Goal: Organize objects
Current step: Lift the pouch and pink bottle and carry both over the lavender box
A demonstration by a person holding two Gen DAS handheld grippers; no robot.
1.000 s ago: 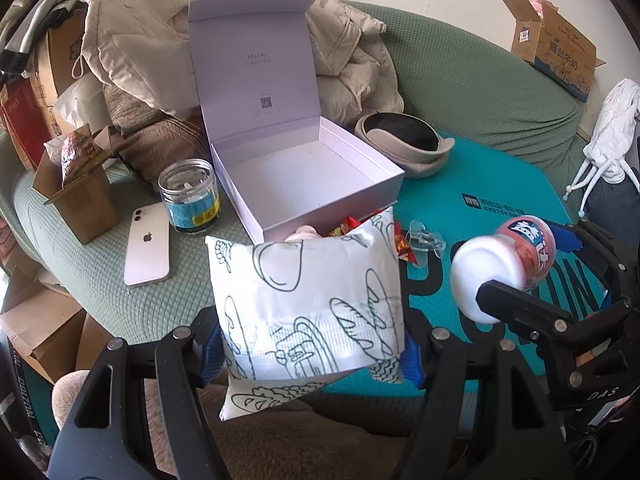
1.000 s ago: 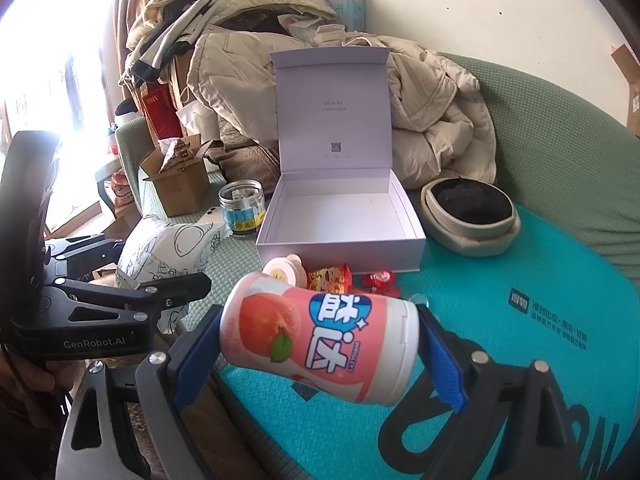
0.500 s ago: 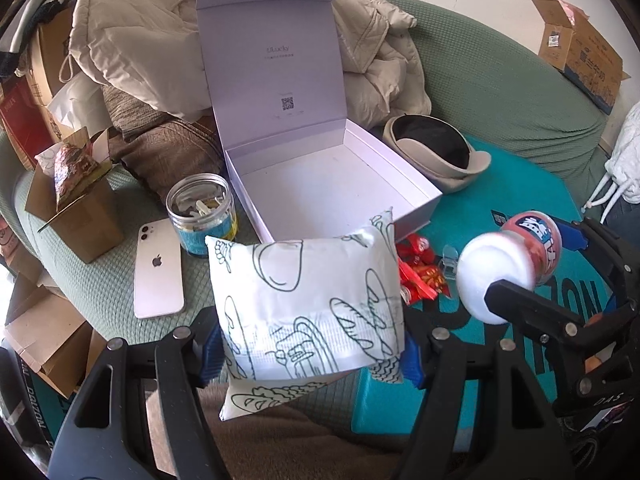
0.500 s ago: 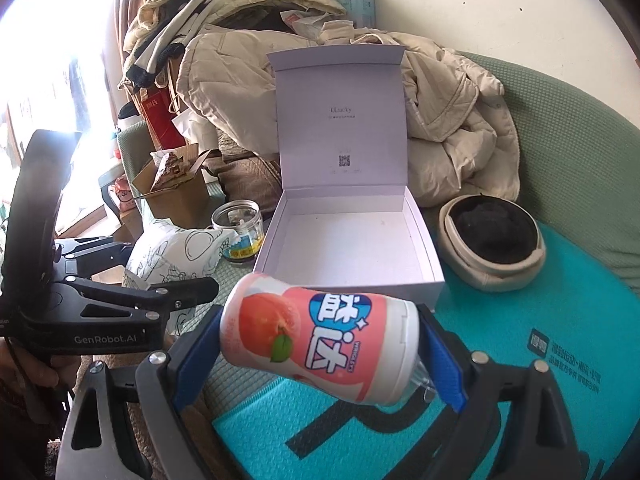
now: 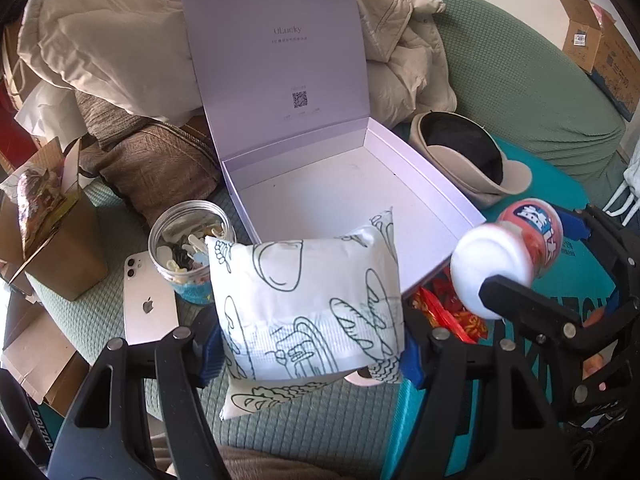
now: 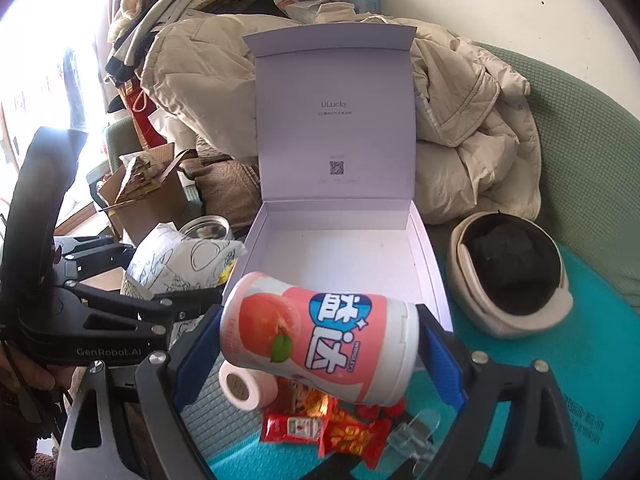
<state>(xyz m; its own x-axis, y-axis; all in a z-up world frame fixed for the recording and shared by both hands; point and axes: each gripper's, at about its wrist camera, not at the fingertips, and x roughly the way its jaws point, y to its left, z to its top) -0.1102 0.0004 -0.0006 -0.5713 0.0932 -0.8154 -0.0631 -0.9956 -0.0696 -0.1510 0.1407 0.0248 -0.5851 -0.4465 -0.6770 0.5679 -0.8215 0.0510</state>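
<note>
My left gripper (image 5: 310,354) is shut on a white tissue pack (image 5: 306,304) printed with line drawings; I hold it in the air over the near edge of the open lilac gift box (image 5: 332,196). My right gripper (image 6: 320,344) is shut on a pink peach gum bottle (image 6: 316,332) lying sideways between the blue pads, just in front of the same box (image 6: 336,256). The box is empty and its lid stands upright. In the left wrist view the bottle (image 5: 508,248) shows at right. In the right wrist view the tissue pack (image 6: 180,260) shows at left.
Under the bottle lie a tape roll (image 6: 244,388), red snack packets (image 6: 320,424) and a clear clip (image 6: 412,432). A jar (image 5: 188,248), a phone (image 5: 148,304) and a cardboard box (image 5: 52,240) sit left of the lilac box. A cap (image 6: 508,280) lies right, with coats (image 6: 460,112) behind.
Both grippers have moved forward toward the open box, which now looks bigger and closer. The tissue pack and the bottle stay gripped as before.
</note>
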